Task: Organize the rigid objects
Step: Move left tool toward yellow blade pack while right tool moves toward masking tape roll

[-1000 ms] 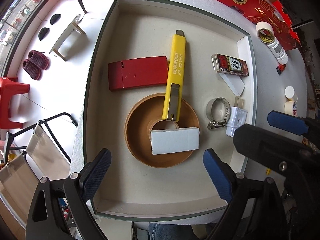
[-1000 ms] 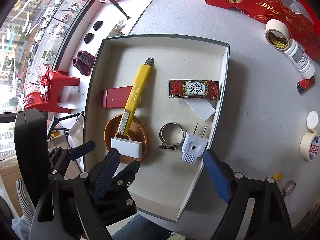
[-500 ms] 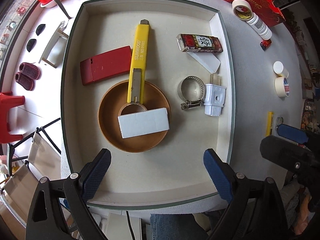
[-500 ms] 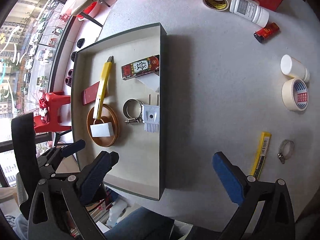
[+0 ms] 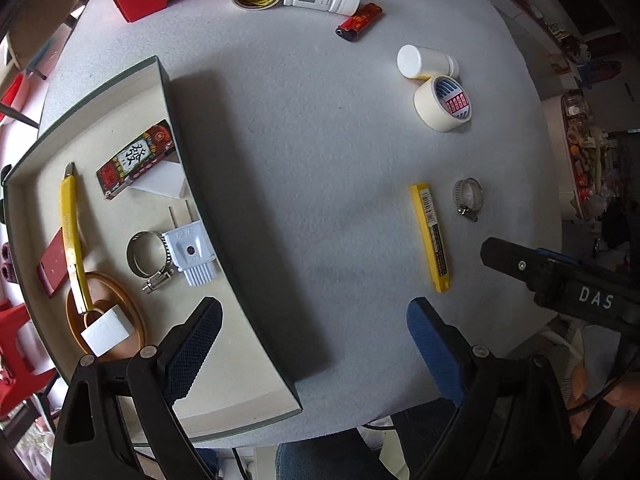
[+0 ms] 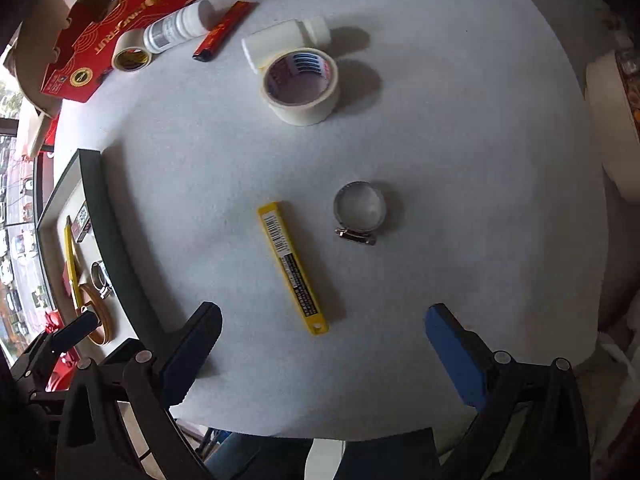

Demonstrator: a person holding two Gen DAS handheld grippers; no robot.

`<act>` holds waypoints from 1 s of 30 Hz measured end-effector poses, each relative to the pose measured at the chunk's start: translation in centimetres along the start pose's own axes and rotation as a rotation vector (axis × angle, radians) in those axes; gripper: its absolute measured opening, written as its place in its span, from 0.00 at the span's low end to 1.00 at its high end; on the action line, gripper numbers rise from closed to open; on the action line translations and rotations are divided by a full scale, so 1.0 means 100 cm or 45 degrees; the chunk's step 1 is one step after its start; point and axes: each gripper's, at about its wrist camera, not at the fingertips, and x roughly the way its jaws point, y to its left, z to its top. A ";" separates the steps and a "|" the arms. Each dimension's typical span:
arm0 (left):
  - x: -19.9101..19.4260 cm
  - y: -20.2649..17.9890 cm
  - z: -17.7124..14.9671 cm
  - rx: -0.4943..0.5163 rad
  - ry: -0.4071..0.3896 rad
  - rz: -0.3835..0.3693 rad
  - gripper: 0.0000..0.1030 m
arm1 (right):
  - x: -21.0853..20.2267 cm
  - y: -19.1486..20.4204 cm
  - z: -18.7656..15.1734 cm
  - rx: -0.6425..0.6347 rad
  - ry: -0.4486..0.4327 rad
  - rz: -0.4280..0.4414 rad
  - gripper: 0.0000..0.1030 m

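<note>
A shallow tray (image 5: 188, 168) at the left holds a yellow utility knife (image 5: 72, 236), a red case (image 5: 54, 268), a brown tape ring (image 5: 136, 320), a white block (image 5: 106, 330), a hose clamp (image 5: 146, 254), a white plug (image 5: 192, 252) and a patterned lighter (image 5: 134, 158). On the table lie a yellow blade case (image 6: 292, 266), also seen in the left wrist view (image 5: 430, 236), and a metal hose clamp (image 6: 360, 208). My right gripper (image 6: 320, 344) is open, just in front of the blade case. My left gripper (image 5: 312, 344) is open and empty over the tray's right edge.
At the back stand a masking tape roll (image 6: 302, 86), a white bottle (image 6: 286, 38), a red lighter (image 6: 222, 32), a second tape roll (image 6: 130, 54), a labelled bottle (image 6: 176, 28) and a red carton (image 6: 108, 28). The table's edge curves at the right.
Both grippers have swung right, away from the tray and over the open table. The blade case and loose hose clamp now sit close before the right gripper. Both jaws stay open.
</note>
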 end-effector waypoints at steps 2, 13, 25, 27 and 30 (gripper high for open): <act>0.012 -0.022 0.004 0.064 0.020 0.018 0.92 | 0.001 -0.030 -0.001 0.102 0.005 -0.021 1.00; 0.090 -0.096 0.029 0.145 0.088 0.176 0.92 | 0.013 -0.101 -0.013 0.164 0.084 -0.061 1.00; 0.079 -0.059 0.047 0.068 -0.042 0.278 1.00 | 0.013 -0.065 0.001 0.010 0.042 -0.057 1.00; 0.075 -0.048 0.051 0.029 -0.057 0.274 1.00 | 0.012 -0.057 0.010 -0.005 0.032 -0.051 1.00; 0.070 -0.034 0.060 -0.015 -0.063 0.270 1.00 | 0.006 -0.041 0.031 -0.031 0.004 -0.049 1.00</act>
